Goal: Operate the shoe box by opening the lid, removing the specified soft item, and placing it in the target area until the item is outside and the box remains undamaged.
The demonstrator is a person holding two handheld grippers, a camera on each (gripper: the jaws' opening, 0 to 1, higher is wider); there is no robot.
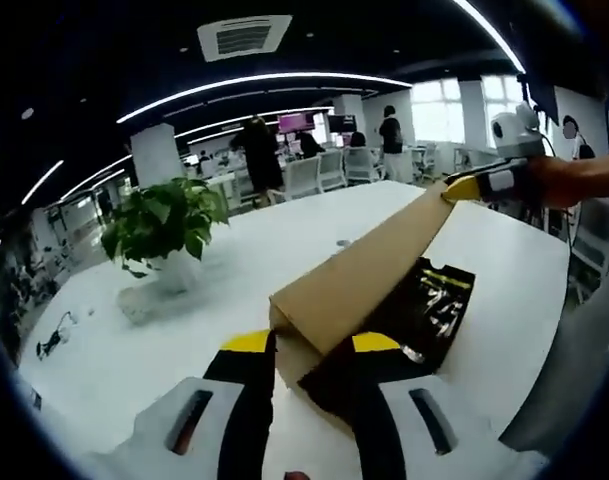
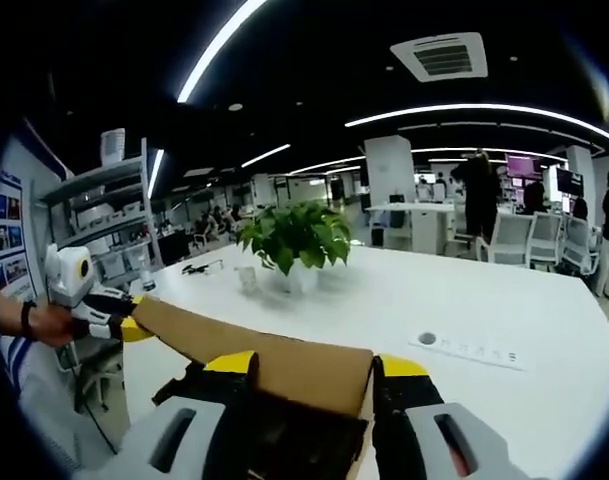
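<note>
Yellow-tipped jaws of the left gripper (image 1: 311, 345) are seen nearest in the left gripper view, set on either side of one end of the raised cardboard lid (image 1: 359, 270) of the shoe box (image 1: 424, 310); whether they pinch the cardboard cannot be told. From there the lid runs as a long brown strip up and away to its far end, where the right gripper (image 1: 464, 187) is met, held by a person's hand (image 1: 574, 178). Under the lifted lid a dark interior is exposed, and a black soft item with yellow and white markings (image 1: 439, 300) is seen lying inside.

In the right gripper view the right gripper's own jaws (image 2: 314, 368) are parted around the near end of the lid (image 2: 274, 360), and contact with its edges cannot be judged. The left gripper (image 2: 119, 325) is seen at the far end of the lid, held by a hand (image 2: 49, 322).

The box rests on a white table (image 1: 114, 360), near one of its corners. A potted plant (image 1: 164, 225) stands well apart from the box, and wide bare tabletop is left between them and beyond. A small round port (image 2: 427, 339) is set in the tabletop. Office chairs and standing people (image 1: 259, 150) are seen far behind the table.
</note>
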